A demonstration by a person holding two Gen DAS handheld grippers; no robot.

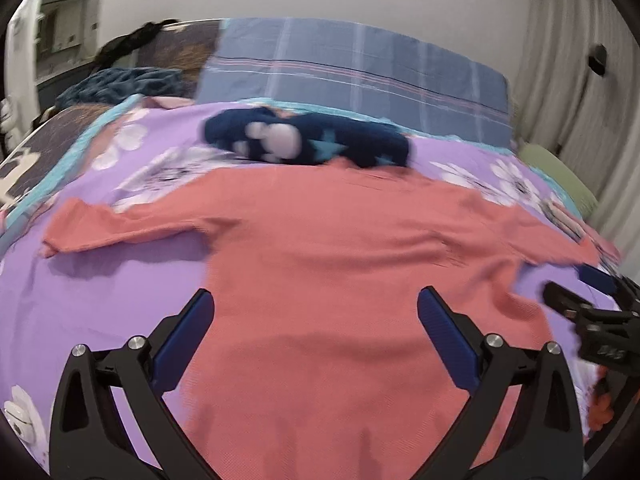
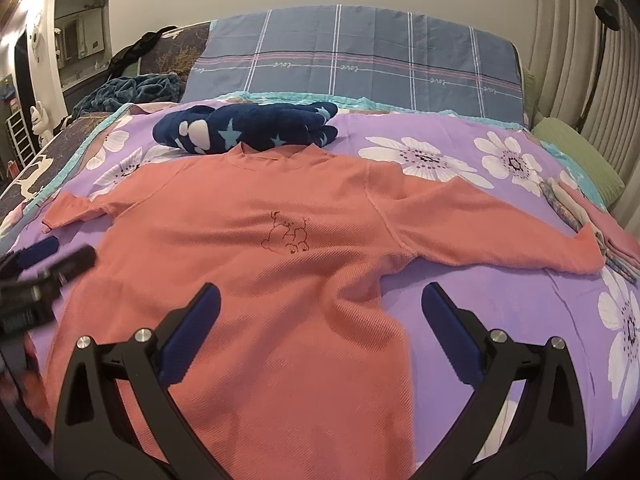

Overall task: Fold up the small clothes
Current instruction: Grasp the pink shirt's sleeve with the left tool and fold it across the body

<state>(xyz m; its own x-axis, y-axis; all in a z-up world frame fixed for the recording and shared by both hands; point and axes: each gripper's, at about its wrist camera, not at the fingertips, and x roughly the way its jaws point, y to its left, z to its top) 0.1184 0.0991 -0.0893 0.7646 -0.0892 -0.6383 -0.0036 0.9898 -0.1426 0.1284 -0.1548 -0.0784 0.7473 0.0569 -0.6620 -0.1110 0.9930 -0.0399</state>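
A salmon long-sleeved shirt (image 2: 256,264) lies flat, front up, on the purple flowered bedspread (image 2: 500,312), both sleeves spread out; it also shows in the left wrist view (image 1: 320,264). My left gripper (image 1: 316,300) is open and empty above the shirt's lower body. My right gripper (image 2: 320,296) is open and empty above the shirt's lower right side. Each gripper shows in the other's view: the right gripper (image 1: 576,292) and the left gripper (image 2: 52,256).
A folded navy garment with stars (image 2: 248,128) lies just beyond the shirt's collar. A blue plaid pillow (image 2: 360,64) stands at the headboard. A small folded pile (image 2: 600,232) sits by the right sleeve end. A green cushion (image 2: 576,156) is at the right.
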